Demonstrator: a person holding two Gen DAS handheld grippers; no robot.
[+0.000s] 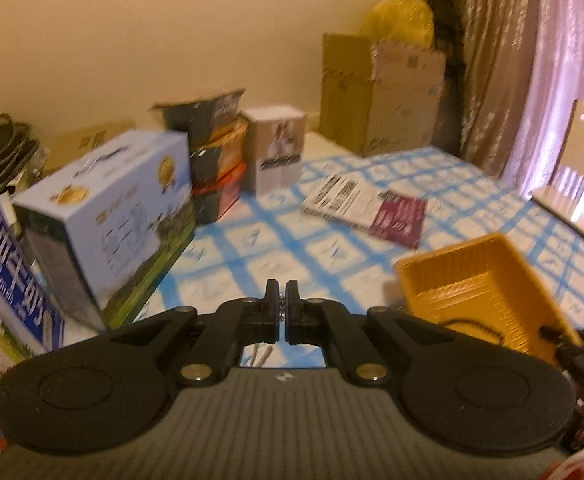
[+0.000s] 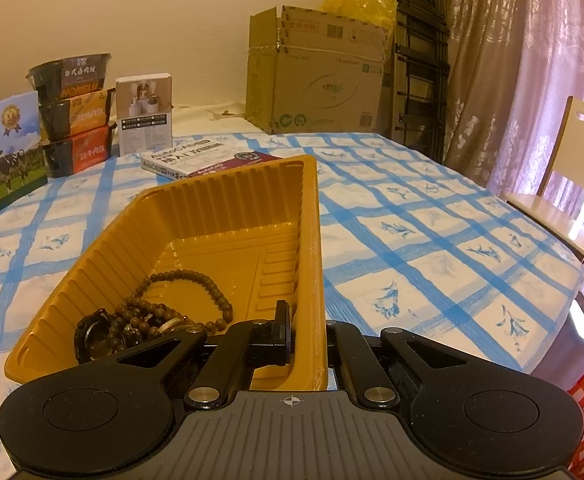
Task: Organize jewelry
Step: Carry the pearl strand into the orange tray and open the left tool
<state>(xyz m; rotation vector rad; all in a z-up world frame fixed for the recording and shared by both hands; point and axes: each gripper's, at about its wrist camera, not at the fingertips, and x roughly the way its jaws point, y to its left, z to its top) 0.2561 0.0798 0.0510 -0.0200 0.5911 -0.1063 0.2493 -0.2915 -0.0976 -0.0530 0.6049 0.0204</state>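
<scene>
A yellow plastic tray (image 2: 196, 216) sits on the blue-checked tablecloth. Inside it lie a brown bead bracelet (image 2: 196, 280), more dark beads and a black watch (image 2: 96, 336). My right gripper (image 2: 304, 332) is shut on the tray's right wall (image 2: 312, 280), one finger inside, the other hidden outside. In the left wrist view the tray (image 1: 480, 280) is at the right, tilted. My left gripper (image 1: 279, 308) is shut on a small silvery chain (image 1: 281, 307), with strands hanging below the fingers, above the cloth left of the tray.
Milk cartons (image 1: 108, 208), stacked noodle boxes (image 2: 76, 112) and a small white box (image 2: 144, 116) stand at the left. A book (image 1: 368, 208) lies behind the tray. A cardboard box (image 2: 316, 88) stands at the back, a chair (image 2: 568, 184) at the right.
</scene>
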